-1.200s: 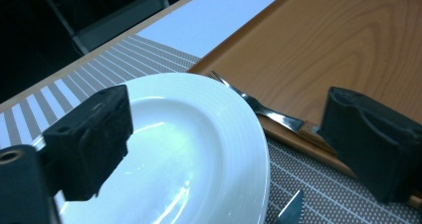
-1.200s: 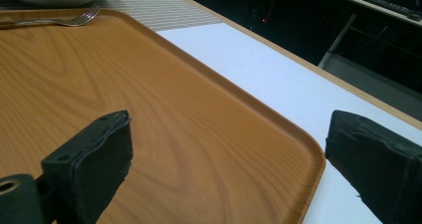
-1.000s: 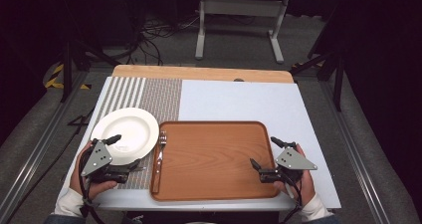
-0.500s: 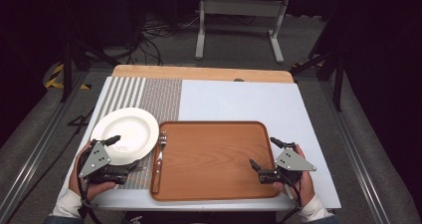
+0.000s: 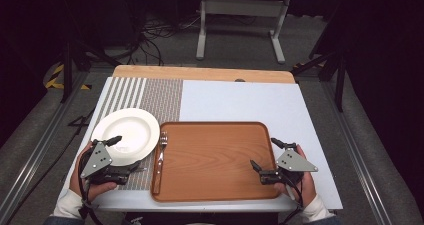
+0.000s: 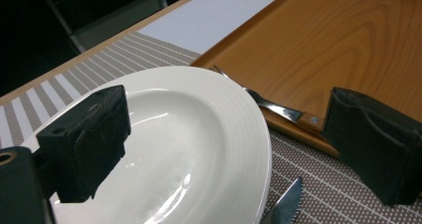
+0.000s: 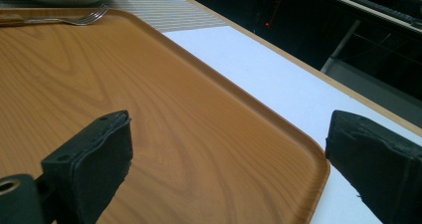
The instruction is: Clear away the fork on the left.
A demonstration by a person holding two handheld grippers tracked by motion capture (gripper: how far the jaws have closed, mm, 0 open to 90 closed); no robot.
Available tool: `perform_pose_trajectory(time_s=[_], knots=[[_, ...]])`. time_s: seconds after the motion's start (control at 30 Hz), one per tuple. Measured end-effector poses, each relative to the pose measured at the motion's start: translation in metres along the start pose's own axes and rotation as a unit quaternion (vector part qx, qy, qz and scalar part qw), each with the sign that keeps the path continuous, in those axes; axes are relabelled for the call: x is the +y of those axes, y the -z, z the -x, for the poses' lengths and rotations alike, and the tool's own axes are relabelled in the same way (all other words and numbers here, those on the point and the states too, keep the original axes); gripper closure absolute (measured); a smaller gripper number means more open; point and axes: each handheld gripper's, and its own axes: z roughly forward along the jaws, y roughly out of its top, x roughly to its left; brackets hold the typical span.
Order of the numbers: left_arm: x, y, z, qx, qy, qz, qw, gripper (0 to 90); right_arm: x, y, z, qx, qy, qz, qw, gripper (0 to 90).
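We hold the left gripper and right gripper spread and empty beside the tray, so the plate seemingly needs lifting aboard beside the fork.

Left gripper: jaws spread wide, held low at the near-left (left hand wrapped around its body).
Right gripper: jaws spread wide, near-right, right hand gripping behind.
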Motion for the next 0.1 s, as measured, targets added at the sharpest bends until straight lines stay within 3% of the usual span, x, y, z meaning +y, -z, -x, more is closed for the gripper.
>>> perform_pose_trajectory(time_s=[0.1], knots=[[0.001,-0.001,0.0008,0.0,-0.001,0.0,1.0,6.2,-0.0004,0.0001,0.0004,-0.001,-0.002,-0.001,1.0,5.6]])
